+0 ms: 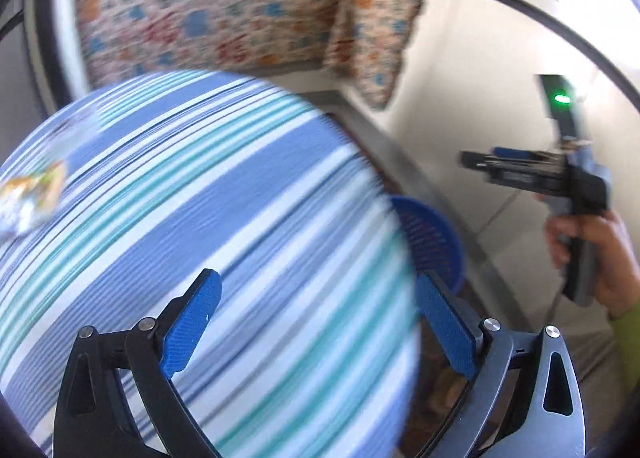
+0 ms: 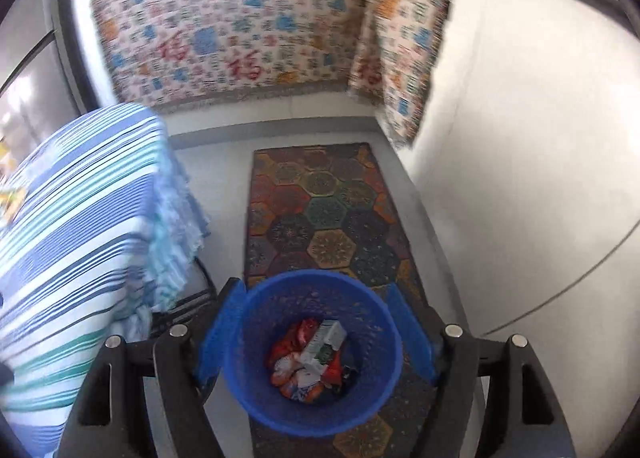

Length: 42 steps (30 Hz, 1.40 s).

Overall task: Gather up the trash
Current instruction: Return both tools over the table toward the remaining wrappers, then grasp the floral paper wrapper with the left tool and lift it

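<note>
A blue mesh bin (image 2: 276,410) stands on the floor rug and holds several crumpled wrappers (image 2: 312,362), red, orange and white. My right gripper (image 2: 316,334) is open and empty, high above the bin. My left gripper (image 1: 320,326) is open and empty over the striped table (image 1: 200,197). A crumpled wrapper (image 1: 28,197) lies at the table's far left, blurred. The bin's rim (image 1: 432,234) shows past the table's right edge. The right gripper also shows in the left wrist view (image 1: 468,159), held in a hand; its jaws cannot be read there.
A striped blue, teal and white cloth covers the table (image 2: 80,238). A patterned hexagon rug (image 2: 324,209) lies on the grey floor. A floral-covered piece of furniture (image 2: 240,25) stands against the far wall. A white wall (image 2: 520,157) is on the right.
</note>
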Tool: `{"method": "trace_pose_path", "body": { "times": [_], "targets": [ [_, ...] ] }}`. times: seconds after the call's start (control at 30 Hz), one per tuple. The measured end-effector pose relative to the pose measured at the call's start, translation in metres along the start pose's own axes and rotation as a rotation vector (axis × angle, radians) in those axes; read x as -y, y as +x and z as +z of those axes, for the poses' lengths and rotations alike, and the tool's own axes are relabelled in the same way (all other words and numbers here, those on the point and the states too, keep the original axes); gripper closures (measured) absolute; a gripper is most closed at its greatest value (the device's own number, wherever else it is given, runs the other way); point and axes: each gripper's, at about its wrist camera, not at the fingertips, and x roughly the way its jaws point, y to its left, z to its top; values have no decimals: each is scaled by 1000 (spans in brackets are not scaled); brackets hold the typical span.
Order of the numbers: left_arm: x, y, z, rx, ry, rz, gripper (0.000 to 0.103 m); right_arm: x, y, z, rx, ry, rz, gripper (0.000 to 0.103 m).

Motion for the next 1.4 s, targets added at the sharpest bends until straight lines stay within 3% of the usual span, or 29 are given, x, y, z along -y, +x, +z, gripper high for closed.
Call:
{"method": "trace_pose_path", "body": {
  "times": [0.17, 0.3, 0.43, 0.53, 0.67, 0.83, 1.03, 1.23, 1.33, 1.4],
  "targets": [
    [-89, -18, -33, 2, -165, 144, 5, -95, -33, -10, 78, -107, 138, 28],
    [-146, -24, -52, -9, -228, 230, 5, -184, -43, -20, 35, -189, 275, 28],
    [-179, -31, -61, -9, -203, 327, 4, -261, -31, -28, -13, -289, 318, 28],
    [-202, -36, -65, -11, -220, 342, 3, -299, -16, -27, -35, -337, 308, 28],
    [-219, -42, -69, -8, -250, 361, 0, -319, -4, -11, -28, -318, 291, 28],
    [-223, -44, -72, -4, -263, 370, 0, -319, 7, -5, -29, -296, 283, 20],
    [-229, -49, -66, -11, -274, 376, 2, -320, 6, -5, -29, -299, 280, 20],
    [-290, -78, 6, 126, -442, 314, 3, -321, 5, -5, -25, -302, 275, 20],
    [-321, -67, 44, 126, -502, 264, 11, -321, 5, -5, -25, -301, 274, 20],
    [-340, -47, 58, 73, -542, 223, 14, -321, 5, -5, -25, -301, 274, 20]
  ]
}}
